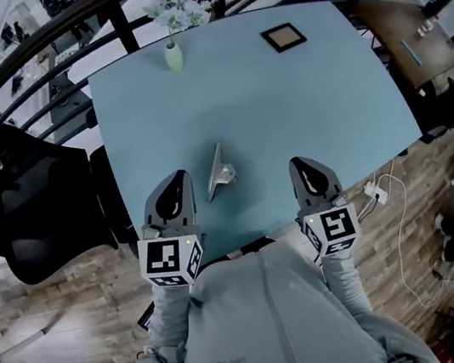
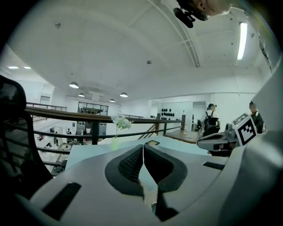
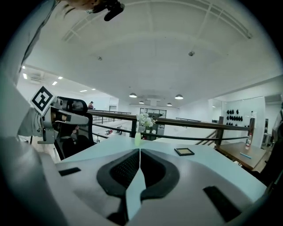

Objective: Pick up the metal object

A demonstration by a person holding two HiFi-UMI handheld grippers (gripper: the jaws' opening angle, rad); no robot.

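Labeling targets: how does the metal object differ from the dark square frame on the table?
The metal object is silvery and sits near the table's near edge; the square frame is dark-rimmed and sits by the far edge. The metal object's plate stands tilted up; the frame lies flat. Both rest on the blue table.

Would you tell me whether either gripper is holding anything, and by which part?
Nothing is held. The left gripper and right gripper are shut and empty; the metal object lies on the table between them.
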